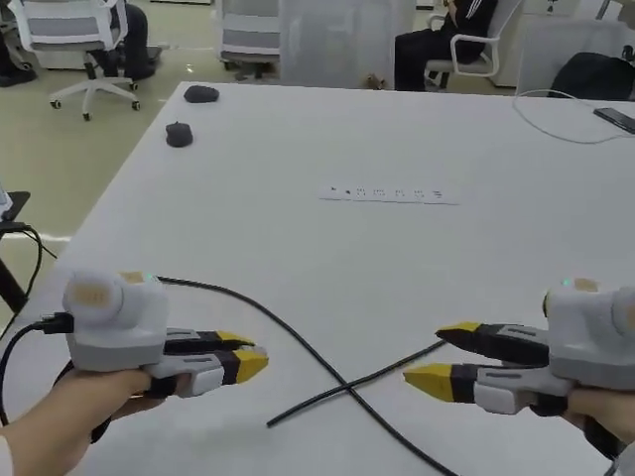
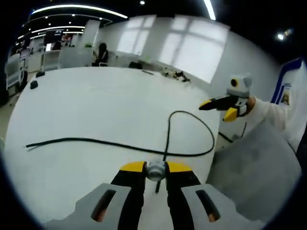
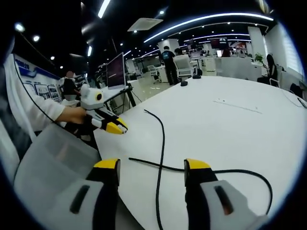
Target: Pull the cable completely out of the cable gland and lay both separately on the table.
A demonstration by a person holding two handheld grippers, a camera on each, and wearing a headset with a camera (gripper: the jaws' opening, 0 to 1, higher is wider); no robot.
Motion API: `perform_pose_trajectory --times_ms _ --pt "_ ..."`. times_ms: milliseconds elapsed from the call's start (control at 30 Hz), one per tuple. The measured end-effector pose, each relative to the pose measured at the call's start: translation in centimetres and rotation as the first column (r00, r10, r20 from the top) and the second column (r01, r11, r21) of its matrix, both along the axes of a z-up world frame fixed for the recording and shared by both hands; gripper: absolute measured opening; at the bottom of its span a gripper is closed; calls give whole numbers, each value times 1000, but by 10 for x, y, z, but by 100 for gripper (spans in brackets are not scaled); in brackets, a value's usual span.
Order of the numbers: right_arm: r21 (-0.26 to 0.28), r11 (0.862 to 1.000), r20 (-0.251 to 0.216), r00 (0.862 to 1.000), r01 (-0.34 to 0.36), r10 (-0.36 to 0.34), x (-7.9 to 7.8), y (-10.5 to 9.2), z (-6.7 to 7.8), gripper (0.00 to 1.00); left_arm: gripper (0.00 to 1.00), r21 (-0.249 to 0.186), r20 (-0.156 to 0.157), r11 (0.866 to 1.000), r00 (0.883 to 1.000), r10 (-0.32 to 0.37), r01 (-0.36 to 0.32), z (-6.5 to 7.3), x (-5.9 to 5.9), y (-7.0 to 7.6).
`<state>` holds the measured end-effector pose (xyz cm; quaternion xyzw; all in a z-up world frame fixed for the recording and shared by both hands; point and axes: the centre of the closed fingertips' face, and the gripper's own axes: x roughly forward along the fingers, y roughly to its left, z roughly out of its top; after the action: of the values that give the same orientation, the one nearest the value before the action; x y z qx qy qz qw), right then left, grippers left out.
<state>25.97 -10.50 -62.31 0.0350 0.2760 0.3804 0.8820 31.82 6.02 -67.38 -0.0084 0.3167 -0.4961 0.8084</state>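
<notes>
A long black cable (image 1: 298, 342) lies in a loose crossing loop on the white table (image 1: 327, 248). One end of it (image 1: 270, 423) rests near the front edge. In the left gripper view the cable (image 2: 96, 142) runs across the table, and its end lies just below the jaws. My left gripper (image 2: 156, 168) is shut on a small silver cable gland (image 2: 156, 170). It shows at the lower left of the head view as my left gripper (image 1: 253, 359), held off the cable. My right gripper (image 1: 437, 352) stands open at the lower right. In its own view my right gripper (image 3: 151, 165) holds nothing, with the cable (image 3: 160, 143) beyond.
Two dark computer mice (image 1: 179, 134) (image 1: 201, 94) lie at the table's far left. A flat strip (image 1: 387, 193) sits mid-table. A thin white cord (image 1: 556, 124) and a dark phone (image 1: 615, 117) are at the far right. Office chairs and seated people are beyond the table.
</notes>
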Motion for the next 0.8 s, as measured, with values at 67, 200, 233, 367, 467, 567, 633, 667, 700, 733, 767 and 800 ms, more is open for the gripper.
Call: perform_pose_trajectory --times_ms 67,200,233,367,467,567,633,667,700,733,767,800 --pt "-22 1000 -2 1000 5 -5 -6 -3 -1 55 16 32 -8 999 1000 -6 7 -16 3 1" --pt "-68 998 -22 1000 1 -3 -17 -11 -8 54 16 66 -12 998 1000 -7 8 -37 5 0" --pt "-82 997 -26 1000 1 -3 -21 -14 -10 55 16 73 -12 997 1000 -4 5 -42 8 0" --pt "-94 995 -38 999 14 -18 -27 -20 -12 55 16 128 -13 992 1000 11 -10 -60 13 5" --pt "-87 996 -43 998 35 -39 -28 -25 -13 54 16 146 -21 989 1000 18 -15 -68 12 6" --pt "-84 995 -47 997 50 -54 -28 -27 -14 54 17 162 -18 987 1000 3 0 -75 8 6" --pt "-82 995 -53 997 55 -59 -28 -27 -16 54 17 176 -27 984 1000 -6 11 -80 5 7" --pt "-82 995 -56 997 56 -60 -28 -27 -17 53 17 141 -8 990 1000 -11 12 -76 6 4" --pt "-81 995 -58 996 56 -61 -28 -26 -18 53 17 150 -35 989 999 9 -4 -77 4 7" --pt "-79 995 -61 996 55 -60 -29 -24 -18 53 17 137 -41 990 999 30 -24 -76 6 7" --pt "-76 996 -63 996 54 -59 -29 -22 -19 53 17 137 -40 990 999 27 -21 -76 6 7" --pt "-74 996 -64 996 53 -58 -29 -20 -20 53 17 136 -38 991 999 23 -17 -76 6 7"
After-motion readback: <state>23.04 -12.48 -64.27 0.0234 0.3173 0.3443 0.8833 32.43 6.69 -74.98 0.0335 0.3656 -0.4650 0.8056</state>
